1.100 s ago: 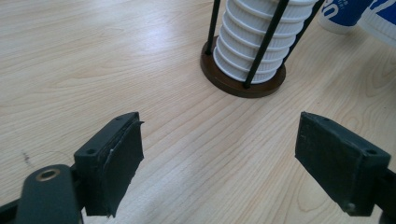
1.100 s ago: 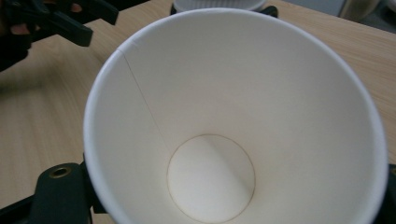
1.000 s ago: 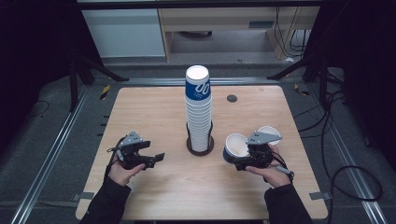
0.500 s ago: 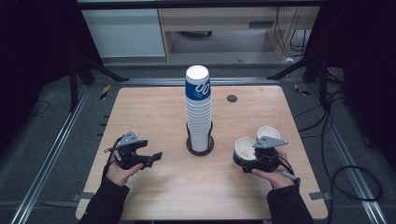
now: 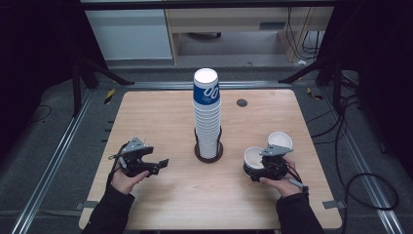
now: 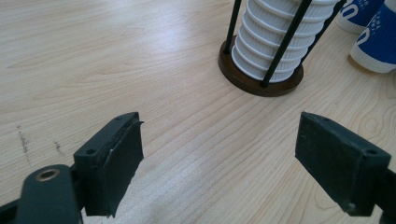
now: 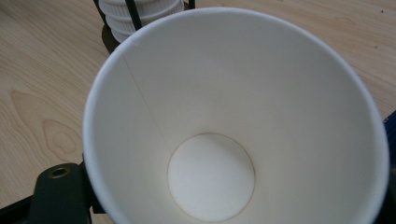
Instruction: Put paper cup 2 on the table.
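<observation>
A tall stack of white paper cups (image 5: pixel 206 117), topped by a blue-printed one, stands in a dark rod holder (image 5: pixel 209 155) at the table's middle. My right gripper (image 5: pixel 253 169) is shut on an upright paper cup (image 5: pixel 254 157) with a white inside, low over the table to the right of the holder. Its jaws have just eased a little, with the cup still between them. The right gripper view looks straight into this cup (image 7: pixel 233 116). Just behind it stands a second cup (image 5: pixel 281 140). My left gripper (image 5: pixel 163 163) rests left of the holder, open and empty (image 6: pixel 219 154).
The left gripper view looks across bare wood at the holder's brown base (image 6: pixel 238 77) and two blue-sided cups (image 6: pixel 378 42). A small dark grommet (image 5: pixel 242 102) sits in the wooden table (image 5: pixel 146 112) at the back right. Metal rails and cables run along both sides.
My right gripper has carried the cup a little to the right and lower toward the table. The left gripper, the stack and the second cup have kept still.
</observation>
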`<state>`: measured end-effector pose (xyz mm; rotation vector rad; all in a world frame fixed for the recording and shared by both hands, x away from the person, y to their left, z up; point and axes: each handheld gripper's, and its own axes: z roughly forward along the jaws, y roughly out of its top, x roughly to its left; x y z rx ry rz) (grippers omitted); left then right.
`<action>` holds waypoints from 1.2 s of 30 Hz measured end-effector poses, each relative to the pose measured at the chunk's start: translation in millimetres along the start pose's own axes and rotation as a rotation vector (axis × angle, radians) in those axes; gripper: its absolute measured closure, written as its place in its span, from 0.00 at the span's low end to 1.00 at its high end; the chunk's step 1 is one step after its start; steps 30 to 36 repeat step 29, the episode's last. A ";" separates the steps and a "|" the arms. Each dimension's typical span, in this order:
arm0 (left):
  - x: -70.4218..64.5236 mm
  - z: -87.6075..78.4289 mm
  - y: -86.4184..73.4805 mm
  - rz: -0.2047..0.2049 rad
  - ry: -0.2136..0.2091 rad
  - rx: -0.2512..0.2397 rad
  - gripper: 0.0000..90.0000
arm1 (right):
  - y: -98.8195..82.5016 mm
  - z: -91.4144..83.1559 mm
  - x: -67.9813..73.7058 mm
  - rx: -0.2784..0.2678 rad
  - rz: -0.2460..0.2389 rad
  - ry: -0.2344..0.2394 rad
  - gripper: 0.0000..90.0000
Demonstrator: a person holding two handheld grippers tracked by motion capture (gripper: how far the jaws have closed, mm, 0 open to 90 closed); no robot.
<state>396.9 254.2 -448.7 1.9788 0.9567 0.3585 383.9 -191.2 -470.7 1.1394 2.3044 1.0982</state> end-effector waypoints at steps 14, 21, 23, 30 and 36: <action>-1.4 2.0 -1.0 0.013 -0.012 0.012 0.15 | -4.0 4.0 -3.8 0.015 0.001 -0.039 0.12; 1.5 -2.7 -0.2 0.009 -0.005 -0.001 0.15 | -3.0 -3.8 -5.0 -0.025 0.026 -0.031 0.07; 2.6 -3.8 -0.4 0.005 -0.002 -0.005 0.15 | -4.3 -6.6 -4.6 -0.033 0.027 -0.031 0.07; 5.4 -5.5 -1.0 -0.003 0.008 -0.007 0.15 | -10.4 -16.0 -4.2 -0.038 0.032 -0.030 0.06; 5.4 -5.5 -1.0 -0.003 0.008 -0.007 0.15 | -10.4 -16.0 -4.2 -0.038 0.032 -0.030 0.06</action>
